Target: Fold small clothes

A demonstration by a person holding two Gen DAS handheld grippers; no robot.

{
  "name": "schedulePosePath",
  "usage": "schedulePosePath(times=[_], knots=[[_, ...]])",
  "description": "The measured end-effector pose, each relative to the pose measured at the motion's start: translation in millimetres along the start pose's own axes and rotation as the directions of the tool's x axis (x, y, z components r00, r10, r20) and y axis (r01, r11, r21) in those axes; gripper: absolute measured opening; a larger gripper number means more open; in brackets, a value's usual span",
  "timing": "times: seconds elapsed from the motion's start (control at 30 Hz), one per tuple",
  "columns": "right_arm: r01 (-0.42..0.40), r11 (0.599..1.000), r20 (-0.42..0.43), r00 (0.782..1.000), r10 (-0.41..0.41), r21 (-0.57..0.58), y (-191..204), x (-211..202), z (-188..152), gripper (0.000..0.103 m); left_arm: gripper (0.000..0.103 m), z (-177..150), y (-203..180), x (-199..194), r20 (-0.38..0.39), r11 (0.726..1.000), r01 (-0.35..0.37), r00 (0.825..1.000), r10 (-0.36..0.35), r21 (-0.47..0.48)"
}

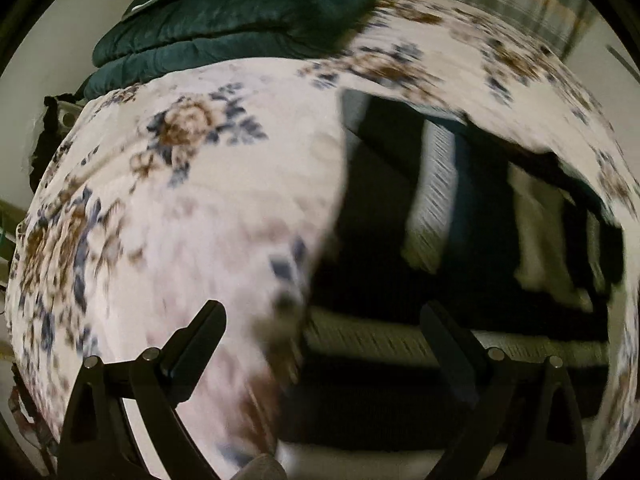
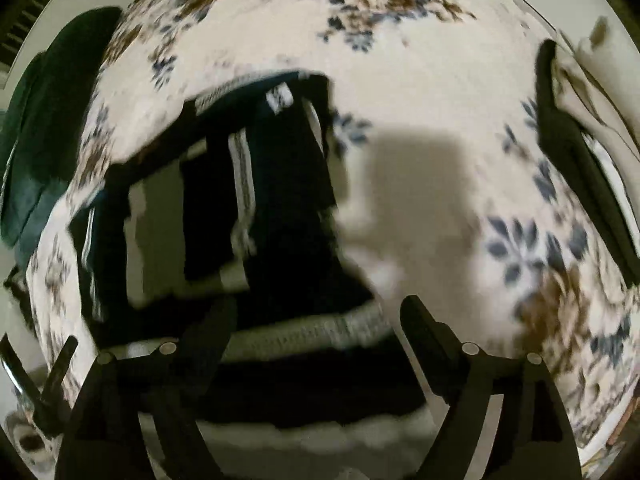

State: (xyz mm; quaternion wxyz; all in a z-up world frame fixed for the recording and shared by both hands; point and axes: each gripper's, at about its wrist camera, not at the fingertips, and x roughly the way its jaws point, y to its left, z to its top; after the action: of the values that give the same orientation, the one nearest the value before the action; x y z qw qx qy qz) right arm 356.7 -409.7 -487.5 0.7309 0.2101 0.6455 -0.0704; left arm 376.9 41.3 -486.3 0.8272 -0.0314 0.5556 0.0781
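Both views are motion-blurred, so fine detail is soft.

My left gripper (image 1: 322, 314): black fingers spread wide at the bottom of the left wrist view, nothing between the pads. The left finger sits over the floral cover, the right finger over the garment.

My right gripper (image 2: 318, 314): fingers also spread wide at the bottom of the right wrist view, nothing pinched. The garment's ribbed band passes behind the gap, but the pads aren't on it.

The black garment with white side stripes and a grey ribbed waistband (image 1: 460, 240) fills the centre-right and lower right of the left wrist view, lying flat on the white bed cover with brown and blue flower print (image 1: 200, 208). In the right wrist view the same garment (image 2: 280, 200) takes up the centre-left, waistband (image 2: 320, 332) running across just above my fingertips, a small white tag showing near its upper edge. It looks folded into layered panels, though the blur keeps me from counting layers.

A dark green quilted cushion with pale piping (image 1: 240, 12) lies at the top left of the left wrist view, resting on the far edge of the cover; in the right wrist view it shows at the left edge (image 2: 48, 120).

A grey shadow (image 2: 416, 184) falls on the cover right of the garment, mid-frame in the right wrist view.

A second dark item (image 2: 576, 168) lies along the right edge of that view, on the cover, well apart from the garment. Can't tell what it is.
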Motion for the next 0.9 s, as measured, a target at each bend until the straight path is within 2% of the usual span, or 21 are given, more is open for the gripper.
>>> schedulePosePath(times=[0.1,0.2,0.3,0.47,0.53,0.57,0.67,0.73,0.77,0.83,0.87,0.9], knots=[[-0.02,0.999,-0.06,0.998,0.018,-0.036,-29,-9,-33,0.085,0.099,-43,-35,-32,-0.004,0.998,-0.005,1.0,0.005,0.057],[-0.037,0.995,-0.119,0.993,0.026,-0.092,-63,-14,-52,0.085,0.099,-97,-78,-59,-0.037,0.995,-0.008,0.999,0.012,0.103],[-0.057,0.99,-0.177,0.984,0.033,-0.131,-104,-18,-61,0.085,0.099,-163,-137,-77,-0.133,0.99,0.023,0.991,-0.005,0.138],[-0.056,0.974,-0.217,0.976,0.006,-0.221,-164,-29,-57,0.085,0.099,-246,-232,-93,-0.281,0.979,0.137,0.955,-0.091,0.151],[-0.049,0.969,-0.221,0.975,-0.005,-0.24,-186,-31,-49,0.085,0.099,-274,-276,-93,-0.315,0.967,0.179,0.942,-0.116,0.179],[-0.051,0.969,-0.225,0.974,-0.005,-0.241,-198,-31,-43,0.085,0.099,-283,-293,-90,-0.324,0.961,0.192,0.938,-0.121,0.197],[-0.073,0.968,-0.232,0.973,0.016,-0.238,-219,-29,-19,0.085,0.099,-309,-345,-67,-0.342,0.939,0.18,0.937,-0.073,0.293],[-0.104,0.968,-0.235,0.971,0.049,-0.228,-221,-25,-1,0.085,0.081,-318,-367,-46,-0.314,0.927,0.125,0.95,-0.009,0.353],[-0.129,0.967,-0.238,0.968,0.075,-0.22,-219,-23,10,0.085,0.063,-318,-370,-40,-0.303,0.928,0.103,0.953,0.012,0.359],[-0.184,0.961,-0.237,0.962,0.133,-0.208,-211,-16,37,0.085,0.04,-312,-367,-36,-0.275,0.94,0.09,0.962,0.005,0.329],[-0.212,0.955,-0.236,0.958,0.161,-0.207,-205,-10,50,0.085,0.019,-307,-361,-39,-0.257,0.948,0.081,0.967,0.0,0.307],[-0.258,0.945,-0.242,0.948,0.208,-0.2,-194,-2,66,0.085,0.01,-302,-355,-42,-0.244,0.954,0.078,0.97,-0.005,0.29]])
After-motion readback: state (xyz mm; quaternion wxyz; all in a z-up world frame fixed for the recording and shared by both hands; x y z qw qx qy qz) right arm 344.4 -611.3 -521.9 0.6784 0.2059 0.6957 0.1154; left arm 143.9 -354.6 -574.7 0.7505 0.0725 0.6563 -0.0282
